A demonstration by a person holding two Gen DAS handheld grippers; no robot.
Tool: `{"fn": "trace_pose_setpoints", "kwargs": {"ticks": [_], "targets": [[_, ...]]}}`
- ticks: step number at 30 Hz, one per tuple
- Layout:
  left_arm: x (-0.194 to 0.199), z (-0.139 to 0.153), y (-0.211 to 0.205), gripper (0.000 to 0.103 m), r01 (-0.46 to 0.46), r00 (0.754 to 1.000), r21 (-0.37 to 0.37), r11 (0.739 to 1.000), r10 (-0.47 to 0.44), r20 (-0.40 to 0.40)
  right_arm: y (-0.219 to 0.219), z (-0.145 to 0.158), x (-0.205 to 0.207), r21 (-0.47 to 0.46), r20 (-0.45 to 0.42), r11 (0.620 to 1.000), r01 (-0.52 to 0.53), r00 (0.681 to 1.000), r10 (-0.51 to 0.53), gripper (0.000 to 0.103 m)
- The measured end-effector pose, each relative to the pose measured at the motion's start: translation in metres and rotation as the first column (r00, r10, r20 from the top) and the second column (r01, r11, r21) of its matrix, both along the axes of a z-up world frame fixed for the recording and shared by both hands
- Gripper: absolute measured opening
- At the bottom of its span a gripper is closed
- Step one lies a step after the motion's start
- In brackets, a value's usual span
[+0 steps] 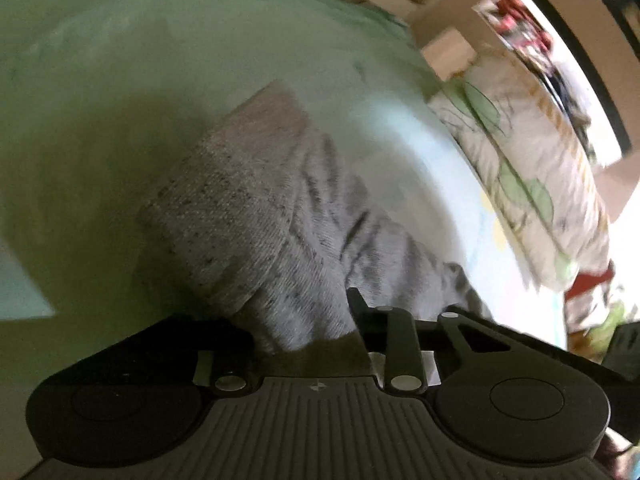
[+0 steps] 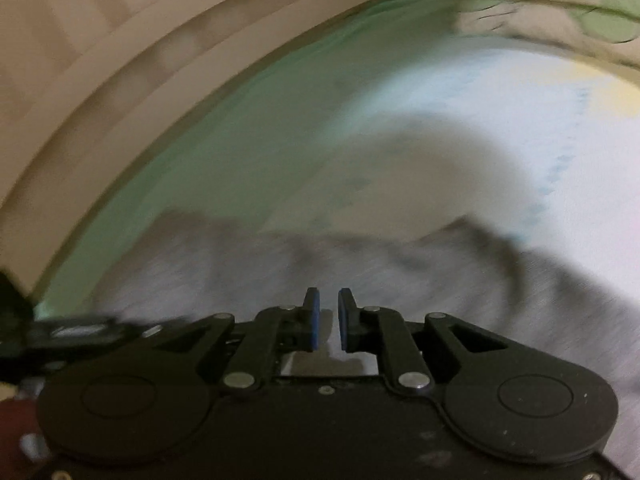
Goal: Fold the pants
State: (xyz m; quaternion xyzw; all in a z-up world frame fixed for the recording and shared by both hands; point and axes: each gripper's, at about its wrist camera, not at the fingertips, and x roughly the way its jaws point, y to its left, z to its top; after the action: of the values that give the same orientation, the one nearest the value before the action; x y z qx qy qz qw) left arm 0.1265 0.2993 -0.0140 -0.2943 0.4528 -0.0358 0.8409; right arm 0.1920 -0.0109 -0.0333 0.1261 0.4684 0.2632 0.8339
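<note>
I am finding nothing readable in either view from my grippers: no words, labels, brands or numbers. The patterned pillow (image 1: 516, 168) is showing only green leaf shapes, and the picture on the wall (image 1: 532, 44) is blurring into red and dark patches without legible lettering. The only sign I am seeing is a small cross-shaped mark (image 1: 319, 387) on my left gripper's ribbed body.

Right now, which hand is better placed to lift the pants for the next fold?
Left, probably. The left gripper has the grey pants bunched between its jaws, cuff draped ahead. The right gripper hangs above the cloth with only a small empty gap between its blue pads.
</note>
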Motion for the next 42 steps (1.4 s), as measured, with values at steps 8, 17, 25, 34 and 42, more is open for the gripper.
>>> {"fn": "trace_pose_setpoints", "kwargs": {"ticks": [8, 17, 25, 34, 42], "targets": [[0.002, 0.059, -0.053, 0.028, 0.187, 0.971, 0.172, 0.967, -0.209, 0.118, 0.017, -0.002, -0.035, 0.179, -0.116, 0.984, -0.014, 0.993, 0.035, 0.014], [-0.007, 0.1, -0.172, 0.028, 0.416, 0.851, 0.291, 0.862, -0.482, 0.209, -0.063, 0.031, -0.069, 0.303, -0.068, 0.948, 0.103, 0.994, -0.086, 0.005], [-0.013, 0.068, -0.319, 0.029, 0.662, 0.689, 0.261, 0.702, -0.708, 0.156, -0.174, 0.042, -0.132, 0.19, -0.047, 0.943, 0.275, 0.961, -0.271, 0.01], [-0.015, 0.061, -0.306, 0.034, 0.645, 0.733, 0.176, 0.744, -0.667, 0.133, -0.285, 0.036, -0.18, -0.101, -0.219, 0.874, 0.475, 0.847, -0.485, 0.057], [-0.025, 0.056, -0.317, 0.041, 0.692, 0.705, 0.092, 0.716, -0.697, 0.128, -0.324, 0.059, -0.209, 0.029, -0.219, 0.789, 0.614, 0.774, -0.594, 0.07]]}}
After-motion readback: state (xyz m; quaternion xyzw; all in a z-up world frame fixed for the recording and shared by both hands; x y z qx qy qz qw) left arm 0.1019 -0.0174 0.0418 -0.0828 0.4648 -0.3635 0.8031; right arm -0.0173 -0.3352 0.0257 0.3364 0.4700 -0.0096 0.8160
